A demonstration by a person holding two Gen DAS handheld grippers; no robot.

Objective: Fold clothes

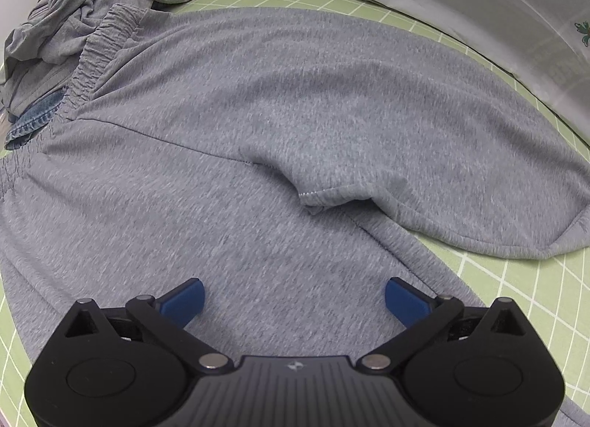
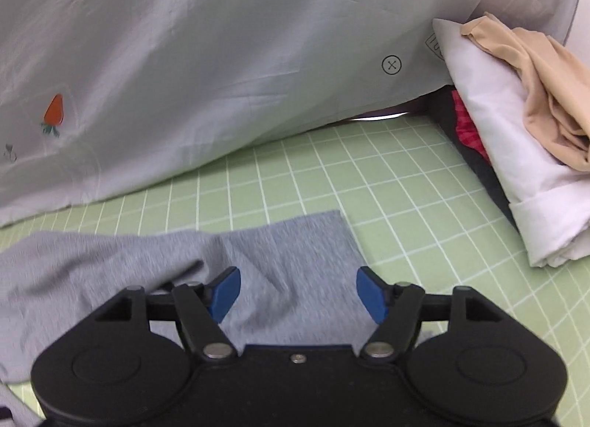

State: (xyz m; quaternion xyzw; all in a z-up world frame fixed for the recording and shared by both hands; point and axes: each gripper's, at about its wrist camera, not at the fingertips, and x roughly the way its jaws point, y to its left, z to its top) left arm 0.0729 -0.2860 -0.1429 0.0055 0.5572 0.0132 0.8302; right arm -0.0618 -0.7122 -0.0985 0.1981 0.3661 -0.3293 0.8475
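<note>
Garment: we are working on heathered grey knit shorts with an elastic waistband point(image 1: 258, 102), lying mostly flat on the pale green gridded cutting mat point(image 1: 516, 279) that covers the bench; one leg is lying folded across the other.
Left gripper point(image 1: 294, 296): we are holding it steeply over the near leg, blue fingers point(image 1: 186, 299) spread as wide as they go, gripping nothing, cloth below them.
Right gripper point(image 2: 298, 292): we are holding it over the hem end of a leg point(image 2: 295, 242), fingers well apart and empty.
Step, as we judge it: we are between folds, about to take fresh hold.
Doing it well: we are aiming to pinch both layers at the hem corners, lift evenly, and carry them toward the waistband so the edges are lining up.
Watch: the small pucker at the crotch seam point(image 1: 332, 198) needs smoothing first.
Surroundings: we are avoiding the crumpled grey clothes pile point(image 1: 110, 2) and the folded white and beige stack point(image 2: 523, 154).
</note>
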